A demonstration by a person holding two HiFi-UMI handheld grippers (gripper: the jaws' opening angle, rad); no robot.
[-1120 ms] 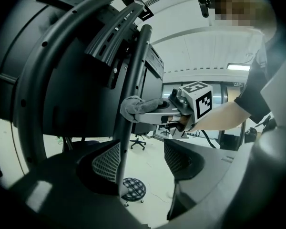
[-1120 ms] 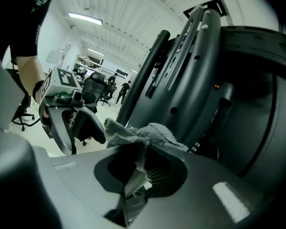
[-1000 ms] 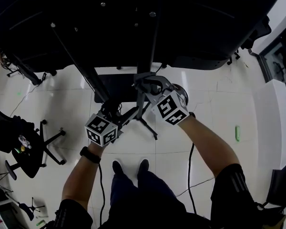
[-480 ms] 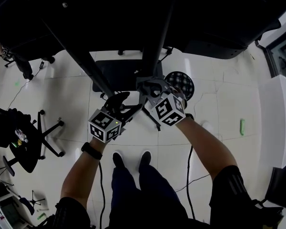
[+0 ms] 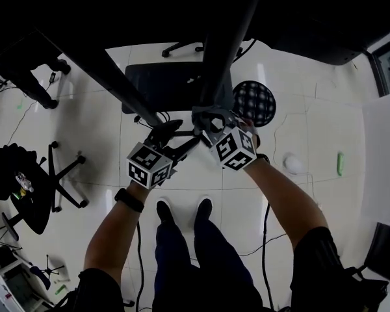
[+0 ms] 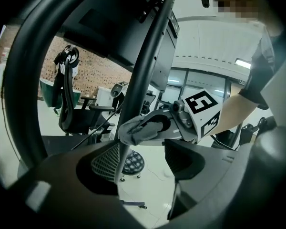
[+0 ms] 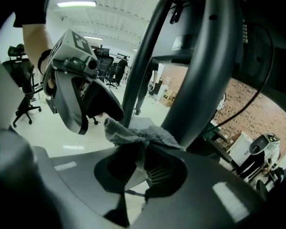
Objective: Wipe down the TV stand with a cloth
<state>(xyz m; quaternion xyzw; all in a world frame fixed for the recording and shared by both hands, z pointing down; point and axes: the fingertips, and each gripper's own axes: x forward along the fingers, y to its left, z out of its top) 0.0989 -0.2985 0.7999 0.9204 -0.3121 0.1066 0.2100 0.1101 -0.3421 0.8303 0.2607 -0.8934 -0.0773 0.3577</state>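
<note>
Grey cloth [image 7: 140,129] is pinched in the right gripper [image 7: 142,165], whose jaws are closed tight on its fold. It is pressed against the thick black upright [image 7: 205,80] of the TV stand [image 5: 218,51], just ahead of the jaws. Close beside it, the left gripper [image 6: 140,163] has its jaws apart and nothing clamped, with the thinner slanted strut [image 6: 145,75] running down between them. Beyond both, a round black stool [image 5: 253,103] sits on the white tiled floor [image 5: 312,129]. To me the upright is being wiped. Next, I'd say, the cloth wants drawing along the pole under steady pressure, while the left one steadies the strut.
</note>
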